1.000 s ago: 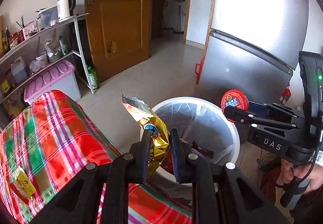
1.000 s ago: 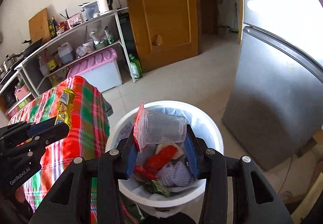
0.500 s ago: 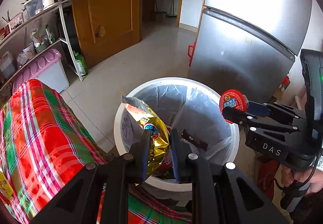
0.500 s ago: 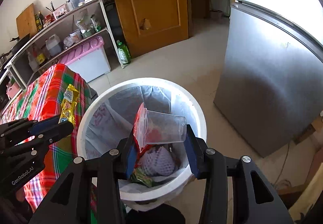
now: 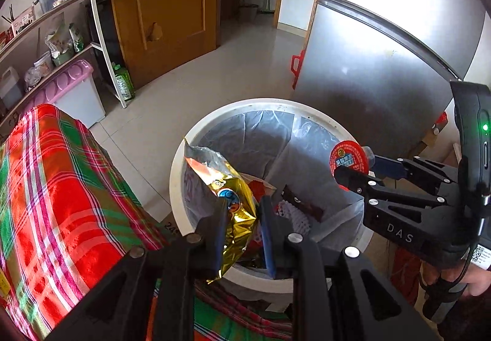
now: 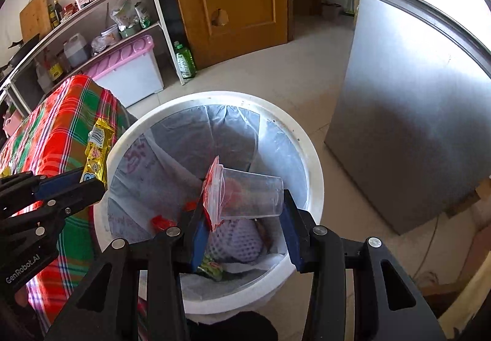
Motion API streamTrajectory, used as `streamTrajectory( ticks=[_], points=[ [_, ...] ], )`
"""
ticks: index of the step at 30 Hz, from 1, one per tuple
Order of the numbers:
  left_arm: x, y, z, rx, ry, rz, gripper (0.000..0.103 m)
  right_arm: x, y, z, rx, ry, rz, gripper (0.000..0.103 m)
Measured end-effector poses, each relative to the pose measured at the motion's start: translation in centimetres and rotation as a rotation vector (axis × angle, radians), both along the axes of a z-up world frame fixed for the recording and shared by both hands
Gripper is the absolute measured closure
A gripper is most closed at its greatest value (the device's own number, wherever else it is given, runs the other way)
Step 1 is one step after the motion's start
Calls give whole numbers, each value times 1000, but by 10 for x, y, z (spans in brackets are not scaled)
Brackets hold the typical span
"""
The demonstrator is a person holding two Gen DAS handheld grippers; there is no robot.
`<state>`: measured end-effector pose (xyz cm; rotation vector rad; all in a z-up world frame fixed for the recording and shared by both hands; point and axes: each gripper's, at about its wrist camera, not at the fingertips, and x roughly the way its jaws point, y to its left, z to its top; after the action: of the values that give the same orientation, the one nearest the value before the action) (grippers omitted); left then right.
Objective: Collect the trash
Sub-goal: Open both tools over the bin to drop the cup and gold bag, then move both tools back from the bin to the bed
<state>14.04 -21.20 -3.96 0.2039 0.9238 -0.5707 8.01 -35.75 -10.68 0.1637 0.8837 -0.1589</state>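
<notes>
At the left stands a table under a red-and-green plaid cloth (image 5: pixel 61 187); just right of it, on the floor, sits the white trash bin (image 6: pixel 310 163), lined with a grey plastic bag (image 6: pixel 190 138). Inside the bin lie a white foam net sleeve (image 6: pixel 239 236), red wrapper scraps (image 6: pixel 161 222), a green-printed wrapper (image 6: pixel 210 267) at the near wall and a dark bar-shaped wrapper (image 5: pixel 303 206).

The left gripper (image 5: pixel 242 218) hangs over the bin's near-left rim with the gold snack bag (image 5: pixel 236 203) between its blue pads; its jaws are opening, and a gap already shows beside the right pad while the bag leans on the left one. The right gripper (image 6: pixel 242 218) holds the clear plastic cup (image 6: pixel 251 196) sideways over the middle of the bin, pads clamped on its two ends; the cup's torn red film lid (image 6: pixel 213 193) faces left.

Compared with a second ago, both grippers have sunk and tilted toward the bin, which now fills more of each view. The gold bag, then above the rim's edge by the table, now hangs inside the bin's mouth, and the left jaws have loosened. The cup's grip is unchanged.
</notes>
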Motion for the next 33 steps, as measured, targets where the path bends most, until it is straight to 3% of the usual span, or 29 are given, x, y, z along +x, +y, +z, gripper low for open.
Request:
streamTrajectory(
  ticks=[2, 4, 17, 33],
  points=[
    [1, 0, 1, 0, 3, 0, 74, 1, -1, -3, -2, 7, -10, 59],
    [1, 0, 1, -3, 2, 3, 57, 2, -4, -5, 14, 11, -13, 59],
    [0, 8, 5, -17, -6, 22, 50, -4, -6, 2, 33, -17, -26, 47],
    [-14, 59, 33, -63, -61, 106, 48, -14, 16, 31, 39, -95, -5, 46]
  ],
)
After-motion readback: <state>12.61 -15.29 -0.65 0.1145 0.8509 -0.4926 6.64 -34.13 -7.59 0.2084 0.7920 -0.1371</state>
